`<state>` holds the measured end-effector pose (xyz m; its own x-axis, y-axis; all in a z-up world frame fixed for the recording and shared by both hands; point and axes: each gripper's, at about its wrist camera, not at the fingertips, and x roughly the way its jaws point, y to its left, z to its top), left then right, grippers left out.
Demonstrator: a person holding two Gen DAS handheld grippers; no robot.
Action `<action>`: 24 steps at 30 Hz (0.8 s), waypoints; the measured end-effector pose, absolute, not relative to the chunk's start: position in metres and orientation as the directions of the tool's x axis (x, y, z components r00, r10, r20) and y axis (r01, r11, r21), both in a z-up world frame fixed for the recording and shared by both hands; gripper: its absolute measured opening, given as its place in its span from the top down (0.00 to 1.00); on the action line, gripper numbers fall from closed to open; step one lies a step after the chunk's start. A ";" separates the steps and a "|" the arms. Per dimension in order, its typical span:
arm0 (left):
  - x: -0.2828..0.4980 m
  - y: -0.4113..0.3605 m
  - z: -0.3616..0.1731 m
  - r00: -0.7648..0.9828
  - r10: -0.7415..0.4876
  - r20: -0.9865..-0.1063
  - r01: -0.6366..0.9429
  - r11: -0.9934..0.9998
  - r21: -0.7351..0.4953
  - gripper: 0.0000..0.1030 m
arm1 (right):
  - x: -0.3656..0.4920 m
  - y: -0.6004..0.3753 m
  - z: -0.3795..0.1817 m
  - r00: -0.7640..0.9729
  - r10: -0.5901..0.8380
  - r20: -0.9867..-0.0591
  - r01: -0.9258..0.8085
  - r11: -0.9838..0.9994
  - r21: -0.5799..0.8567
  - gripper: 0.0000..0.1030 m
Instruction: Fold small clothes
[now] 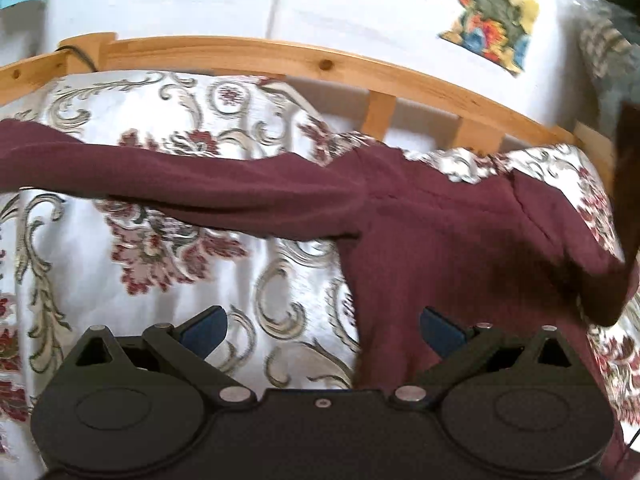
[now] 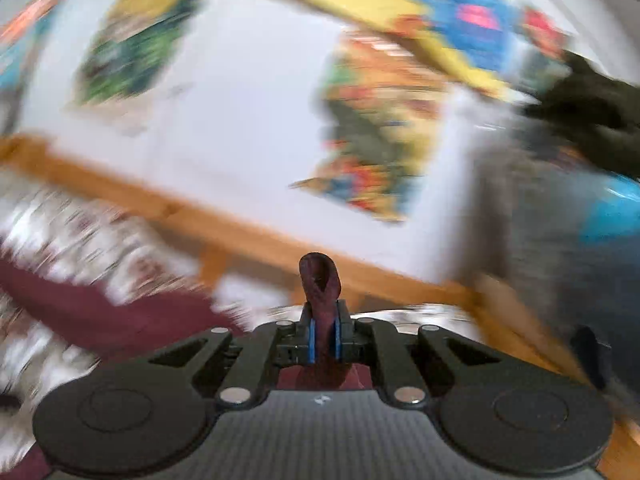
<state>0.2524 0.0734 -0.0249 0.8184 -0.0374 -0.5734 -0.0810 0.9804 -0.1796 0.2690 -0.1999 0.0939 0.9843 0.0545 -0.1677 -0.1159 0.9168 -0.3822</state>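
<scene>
- Maroon garment (image 1: 420, 216): lay spread across the floral bedspread (image 1: 168, 264), one long sleeve stretched toward the left of the left wrist view, the body toward the lower right.
- Left gripper (image 1: 323, 330): jaws stood wide apart above the bedspread and the garment's edge, blue pads (image 1: 208, 330) clear of the cloth, nothing between them.
- Right gripper (image 2: 325, 340): jaws were closed tight on a fold of the maroon garment (image 2: 320, 280); a loop of cloth stood up past the pads and more hung below them. The rest of this view was heavily blurred.
- Wooden bed rail (image 1: 280, 54): ran along the far edge of the bedspread, with short slats below it at the right.
- White wall (image 1: 340, 12): carried colourful pictures (image 1: 496, 12); no writing, brand or label on them could be read.
- Containers: none could be made out in either view.
</scene>
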 end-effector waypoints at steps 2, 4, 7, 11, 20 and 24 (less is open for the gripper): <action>0.253 0.079 -0.023 0.823 -0.027 -0.568 -0.100 0.976 -0.192 0.01 | 0.271 -0.174 0.074 0.971 0.106 -0.214 -0.191 0.884 -0.427 0.90; 0.254 0.085 -0.022 0.826 -0.013 -0.564 -0.122 0.972 -0.201 0.01 | 0.266 -0.143 0.053 0.954 0.149 -0.260 -0.261 0.838 -0.479 0.90; 0.257 0.092 -0.022 0.826 0.004 -0.563 -0.148 0.966 -0.210 0.01 | 0.255 -0.117 0.020 0.919 0.202 -0.340 -0.362 0.774 -0.520 0.90; 0.262 0.096 -0.024 0.821 0.015 -0.570 -0.169 0.961 -0.218 0.01 | 0.232 -0.100 -0.014 0.869 0.247 -0.429 -0.465 0.705 -0.536 0.82; 0.271 0.087 -0.036 0.842 -0.073 -0.535 -0.091 0.957 -0.274 0.01 | 0.226 -0.177 -0.012 0.809 0.296 -0.509 -0.485 0.824 -0.293 0.12; 0.277 0.075 -0.043 0.845 -0.184 -0.502 0.005 0.942 -0.336 0.01 | 0.250 -0.244 -0.003 0.822 0.196 -0.535 -0.315 0.939 -0.141 0.12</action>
<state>0.2766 0.0751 -0.0427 0.8453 -0.1839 -0.5017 0.0052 0.9417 -0.3365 0.2502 -0.2436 -0.0028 0.8221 0.1960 -0.5345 -0.3151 0.9386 -0.1406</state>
